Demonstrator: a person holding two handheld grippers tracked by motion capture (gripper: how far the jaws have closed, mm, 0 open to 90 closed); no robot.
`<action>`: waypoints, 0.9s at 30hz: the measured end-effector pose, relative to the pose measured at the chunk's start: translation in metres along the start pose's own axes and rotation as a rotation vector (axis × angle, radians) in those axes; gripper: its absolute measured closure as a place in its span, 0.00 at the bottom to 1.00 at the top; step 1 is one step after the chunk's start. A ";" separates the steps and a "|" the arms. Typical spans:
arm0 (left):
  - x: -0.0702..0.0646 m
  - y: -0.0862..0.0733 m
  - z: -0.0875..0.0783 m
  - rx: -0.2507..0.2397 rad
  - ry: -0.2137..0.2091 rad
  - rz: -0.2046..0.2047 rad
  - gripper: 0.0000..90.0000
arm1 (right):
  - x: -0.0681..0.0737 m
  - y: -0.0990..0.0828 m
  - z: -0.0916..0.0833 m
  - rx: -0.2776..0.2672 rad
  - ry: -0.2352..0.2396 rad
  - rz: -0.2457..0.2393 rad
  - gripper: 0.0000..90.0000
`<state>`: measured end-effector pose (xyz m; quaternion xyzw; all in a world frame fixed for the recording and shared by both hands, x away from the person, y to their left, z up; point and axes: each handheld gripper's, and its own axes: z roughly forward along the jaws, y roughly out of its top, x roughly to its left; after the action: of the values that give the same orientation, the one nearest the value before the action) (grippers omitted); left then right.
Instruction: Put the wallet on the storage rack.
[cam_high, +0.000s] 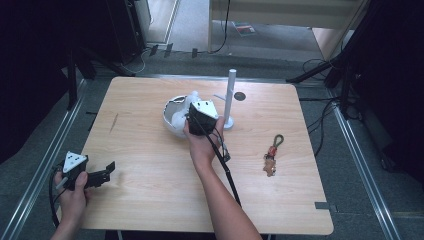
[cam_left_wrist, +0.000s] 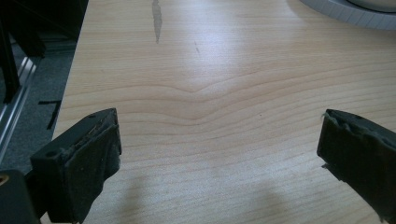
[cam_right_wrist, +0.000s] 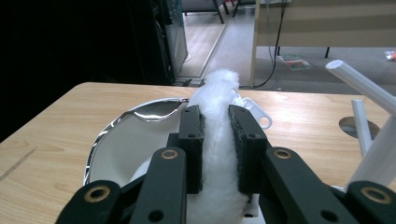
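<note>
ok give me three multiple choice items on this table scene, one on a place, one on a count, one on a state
1. Where does the small brown keychain figure lie?
A. on the wooden table, right of the white post stand
B. inside the white bowl
C. between the left gripper's jaws

2. How many grippers grip something?
A. none
B. one
C. two

3. The left gripper is:
A. shut on cloth
B. open above bare wood
C. shut on the stand

Key: 1 A, the high view shows it alone on the wood; 2 B, the right gripper pinches the fluffy white piece; 3 B, its jaws stand wide apart.

Wooden table (cam_high: 150, 200) — bowl (cam_high: 172, 117), white stand (cam_high: 230, 97), keychain (cam_high: 272, 155).
</note>
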<state>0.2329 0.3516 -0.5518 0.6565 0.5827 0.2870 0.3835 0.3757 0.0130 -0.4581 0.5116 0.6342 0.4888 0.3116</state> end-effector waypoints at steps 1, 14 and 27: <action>0.000 0.000 0.000 -0.001 0.000 0.000 0.00 | 0.000 0.000 0.001 0.008 0.006 0.000 0.84; 0.000 0.000 0.000 -0.002 -0.002 0.000 0.00 | -0.011 -0.009 0.012 0.100 0.069 -0.030 0.75; 0.000 0.000 0.000 -0.001 -0.002 0.000 0.00 | -0.026 -0.007 -0.009 0.158 0.150 -0.079 0.34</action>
<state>0.2328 0.3515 -0.5518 0.6565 0.5823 0.2868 0.3843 0.3723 -0.0141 -0.4641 0.4714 0.7120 0.4615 0.2406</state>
